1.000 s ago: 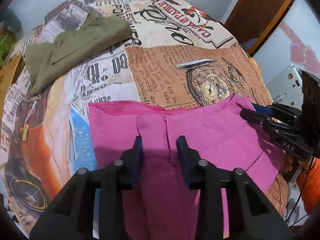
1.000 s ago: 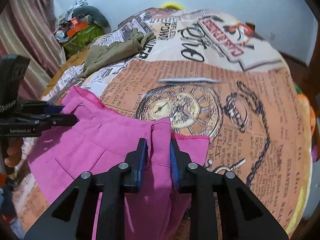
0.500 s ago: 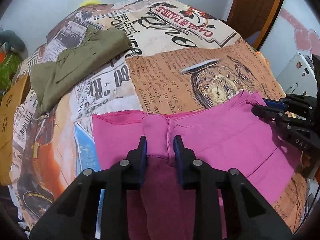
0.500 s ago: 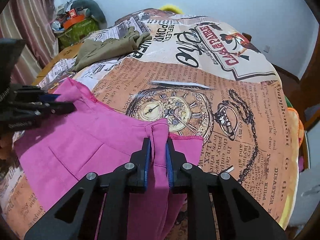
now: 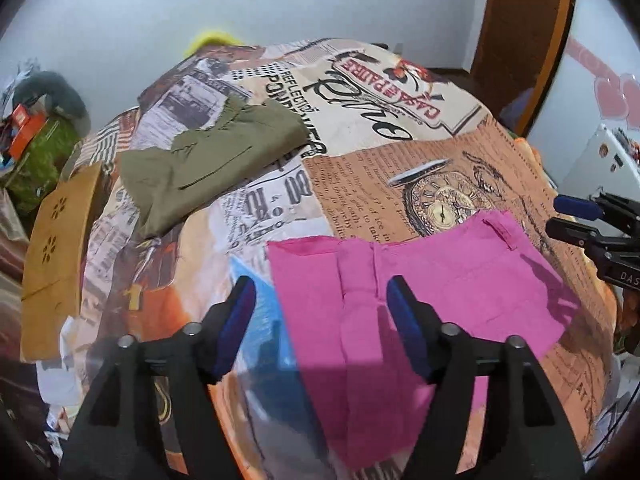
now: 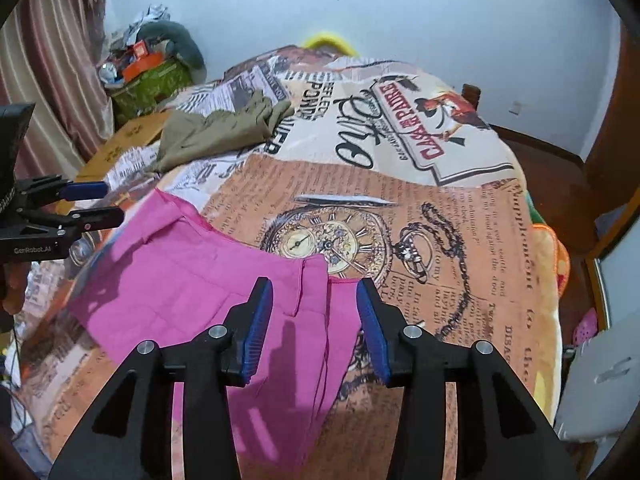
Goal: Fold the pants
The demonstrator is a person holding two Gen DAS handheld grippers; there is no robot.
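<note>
The pink pants lie flat on the printed bedspread, waistband toward the far side. My left gripper is open and empty, raised just above the left waist corner. My right gripper is open and empty above the right waist corner of the pants. Each gripper shows at the edge of the other's view: the right gripper in the left wrist view and the left gripper in the right wrist view.
A folded olive-green garment lies on the far left of the bed; it also shows in the right wrist view. A cardboard box stands at the bed's left edge. Clutter sits by the curtain. A grey chair stands at right.
Both grippers were shut on the pink waistband half a second ago. They have now opened, let the pants go and lifted back; the pants lie flat on the bed.
</note>
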